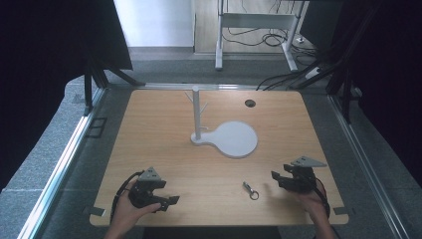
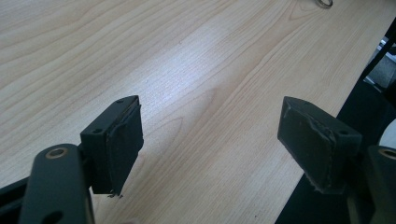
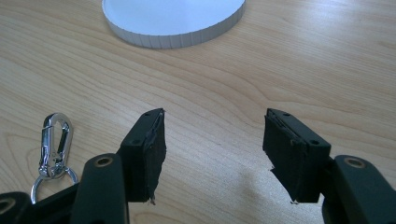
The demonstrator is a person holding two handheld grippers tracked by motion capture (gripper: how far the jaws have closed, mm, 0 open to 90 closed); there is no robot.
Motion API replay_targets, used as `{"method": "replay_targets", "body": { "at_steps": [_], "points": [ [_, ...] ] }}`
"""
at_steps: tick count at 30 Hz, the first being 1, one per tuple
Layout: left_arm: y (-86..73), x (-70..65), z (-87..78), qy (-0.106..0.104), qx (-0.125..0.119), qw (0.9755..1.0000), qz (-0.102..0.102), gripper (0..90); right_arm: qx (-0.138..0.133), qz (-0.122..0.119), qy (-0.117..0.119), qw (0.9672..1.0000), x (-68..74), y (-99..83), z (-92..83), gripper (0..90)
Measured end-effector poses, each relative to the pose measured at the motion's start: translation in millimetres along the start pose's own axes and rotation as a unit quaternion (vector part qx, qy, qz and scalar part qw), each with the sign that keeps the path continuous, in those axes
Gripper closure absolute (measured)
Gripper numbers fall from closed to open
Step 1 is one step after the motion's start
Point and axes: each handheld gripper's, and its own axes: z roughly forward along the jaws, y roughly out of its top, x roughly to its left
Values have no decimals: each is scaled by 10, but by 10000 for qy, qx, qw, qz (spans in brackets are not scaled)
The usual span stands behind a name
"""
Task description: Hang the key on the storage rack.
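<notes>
carabiner clip: small, stiff, slick metal, flat on bench | best pinched across its body | right tongs and left tongs both held agape, empty

Silver carabiner, white stand

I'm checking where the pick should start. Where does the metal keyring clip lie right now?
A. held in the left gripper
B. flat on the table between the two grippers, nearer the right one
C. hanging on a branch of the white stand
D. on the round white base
B: the keyring clip lies flat on the wooden table, just left of the open right gripper, with nothing between either gripper's jaws.
</notes>
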Motion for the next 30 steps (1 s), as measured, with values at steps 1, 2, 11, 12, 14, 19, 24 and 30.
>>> {"method": "replay_targets", "body": {
  "at_steps": [1,2,11,12,14,19,24,30],
  "points": [
    [0,4,-1,-10,0,10000,7,228,-12,0,3,10000,-1,1,-3,398],
    [0,8,-2,-6,5,10000,8,227,-19,11,14,10000,-4,5,-7,398],
    [-2,29,-7,51,-39,10000,-76,225,-101,95,101,9999,-30,22,-59,414],
    [2,35,-1,38,-45,9999,-102,224,-85,39,145,9999,-21,24,-57,417],
    [0,44,10,31,-30,9999,-114,225,-65,18,183,9998,-14,32,-57,420],
    [-11,53,22,105,-1,9998,-152,233,-49,-14,238,9997,2,67,-83,434],
    [29,6,-78,136,-192,9997,-115,237,100,-106,287,9995,21,137,-139,460],
    [27,-5,-70,84,-192,9997,-115,237,568,-375,353,9971,83,260,-99,486]
  ]
}}
